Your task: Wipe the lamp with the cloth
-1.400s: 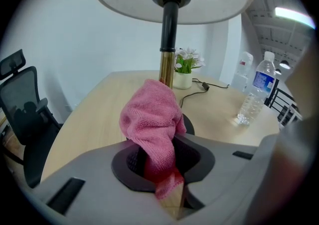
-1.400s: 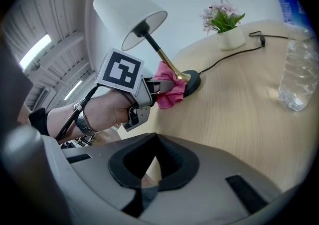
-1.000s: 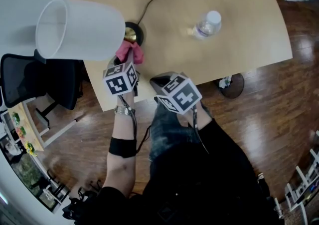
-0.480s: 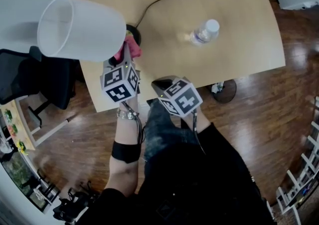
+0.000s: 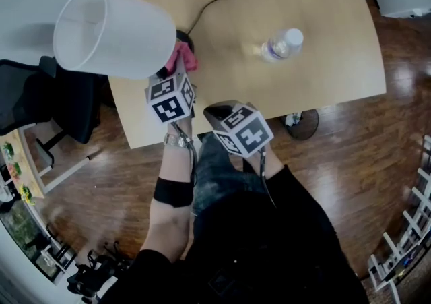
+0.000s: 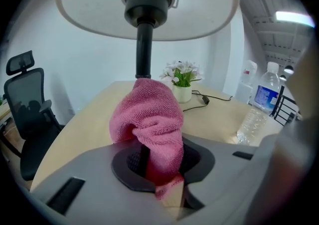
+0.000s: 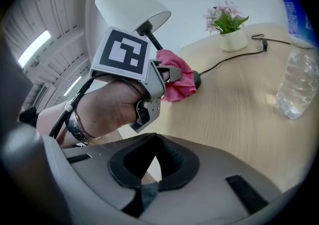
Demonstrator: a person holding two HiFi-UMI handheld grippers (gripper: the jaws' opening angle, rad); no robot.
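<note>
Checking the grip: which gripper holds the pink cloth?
The left gripper, shut on the cloth by the lamp; the right gripper is shut and empty.

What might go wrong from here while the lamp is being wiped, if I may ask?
The left tongs hold the cloth at the lamp's thin stem; a hard push might tip it toward the nearby table edge. The cloth is loosely bunched, so it may slip out.
</note>
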